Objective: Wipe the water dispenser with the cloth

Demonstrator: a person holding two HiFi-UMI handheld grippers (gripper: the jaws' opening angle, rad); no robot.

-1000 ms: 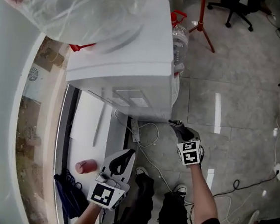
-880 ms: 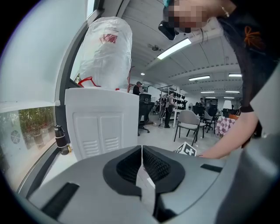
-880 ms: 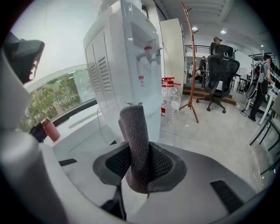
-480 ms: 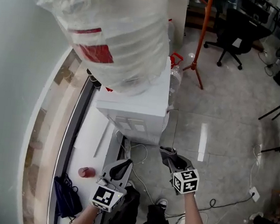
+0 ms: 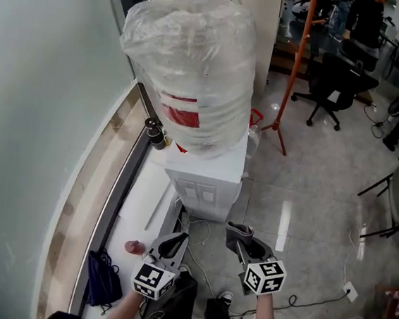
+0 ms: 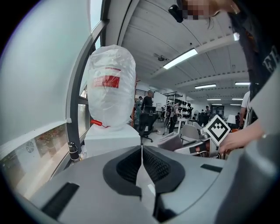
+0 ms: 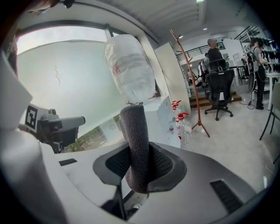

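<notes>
The water dispenser (image 5: 204,180) is a white cabinet by the window, topped by a big bottle (image 5: 191,69) wrapped in clear plastic. In the head view both grippers hang low in front of it, apart from it. My right gripper (image 5: 242,240) is shut on a folded grey cloth (image 5: 235,228), which stands up between its jaws in the right gripper view as the cloth (image 7: 135,144). My left gripper (image 5: 175,240) is shut with nothing in it, its jaws meeting in the left gripper view at the left gripper (image 6: 141,153). The dispenser (image 6: 111,135) stands ahead of it.
An orange coat-stand pole (image 5: 294,66) and a black office chair (image 5: 335,84) stand right of the dispenser. Plastic bottles (image 5: 251,136) sit beside it. A dark bottle (image 5: 154,133) is on the sill, a red can (image 5: 134,246) and a dark bag (image 5: 98,276) lie low left. Cables (image 5: 313,294) cross the floor.
The head view has drawn back and up, so the whole bottle now shows and the dispenser looks farther off. Both grippers stay low in front, the right still holding the cloth.
</notes>
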